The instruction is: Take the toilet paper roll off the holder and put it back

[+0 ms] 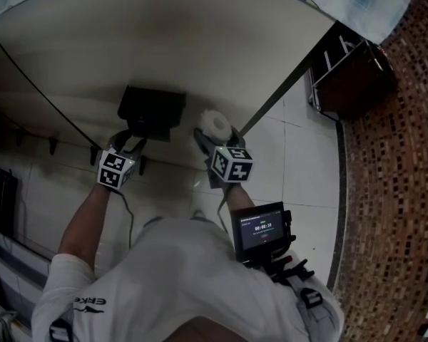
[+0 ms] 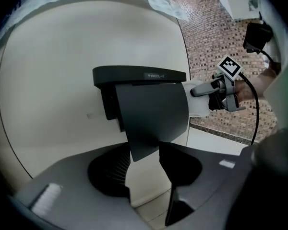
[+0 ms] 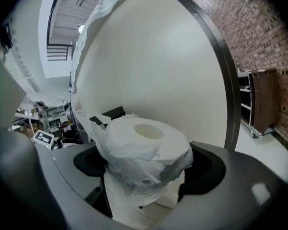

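Listing the scene by size, largest first.

Cream curved wall panel: filled the far side of the head view, edged by a dark trim strip on its right.

Pale tiled floor: lay right of the panel, bordered farther right by a surface of small brown brick-pattern tiles.

Person in a white shirt: stood near, facing the panel, both forearms raised toward it.

Brown cabinet: stood far right on the floor, well apart from the work.

Black holder: was mounted on the panel. Its flat top bar carried small print too small to read. A dark cover flap hung from it, tilted out from the wall.

Left gripper: was held just below the holder. Its jaws stood wide apart with the flap's lower edge between the tips; no firm pinch on the flap could be seen. Its marker cube showed in the head view.

Right gripper: was held just right of the holder, jaws clamped on the toilet paper roll.

Toilet paper roll: was off the holder, gripped by its sides near the holder's right end, core hole facing up in the right gripper view. A thin crumpled translucent layer covered it; plastic or loose tissue could not be told.

Small device with a lit screen: sat at the person's chest, near right.
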### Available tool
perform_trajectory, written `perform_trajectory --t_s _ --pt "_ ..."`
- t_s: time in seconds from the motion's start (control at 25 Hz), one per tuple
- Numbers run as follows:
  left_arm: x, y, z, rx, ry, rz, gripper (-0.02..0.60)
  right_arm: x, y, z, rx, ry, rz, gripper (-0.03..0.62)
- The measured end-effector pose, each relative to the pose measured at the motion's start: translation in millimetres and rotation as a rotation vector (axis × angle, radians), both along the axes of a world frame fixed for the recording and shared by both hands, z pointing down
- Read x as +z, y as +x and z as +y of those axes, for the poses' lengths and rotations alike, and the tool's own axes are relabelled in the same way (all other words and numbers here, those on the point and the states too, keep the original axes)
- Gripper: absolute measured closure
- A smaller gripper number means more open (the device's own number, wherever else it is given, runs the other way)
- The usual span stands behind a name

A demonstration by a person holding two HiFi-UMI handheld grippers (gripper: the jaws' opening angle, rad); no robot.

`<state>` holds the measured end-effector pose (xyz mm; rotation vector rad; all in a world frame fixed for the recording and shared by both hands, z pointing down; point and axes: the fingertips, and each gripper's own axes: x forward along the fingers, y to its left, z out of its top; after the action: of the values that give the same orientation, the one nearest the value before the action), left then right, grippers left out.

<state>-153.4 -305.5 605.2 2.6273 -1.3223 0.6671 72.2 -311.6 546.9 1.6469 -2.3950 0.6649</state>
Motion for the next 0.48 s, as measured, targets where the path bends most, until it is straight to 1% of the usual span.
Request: perform_trajectory --t_s 0.08,0.16,0.36,0.48 --pt "-1 -1 4 0.014 -0.007 -0.003 0.39 3 1 -2 0.018 -0.006 -0.088 0.126" --pt "-6 0 9 0.026 -0.013 -0.004 0.39 8 2 -4 0.044 -0.019 -0.209 0.126" --pt "-10 -1 25 0.057 -0.053 0.016 0.39 29 12 -4 0.154 -0.09 -0.56 0.126" --pt "-17 0 33 0.089 -0.075 0.022 0.388 40 15 -4 0.214 -0.13 -0.774 0.126"
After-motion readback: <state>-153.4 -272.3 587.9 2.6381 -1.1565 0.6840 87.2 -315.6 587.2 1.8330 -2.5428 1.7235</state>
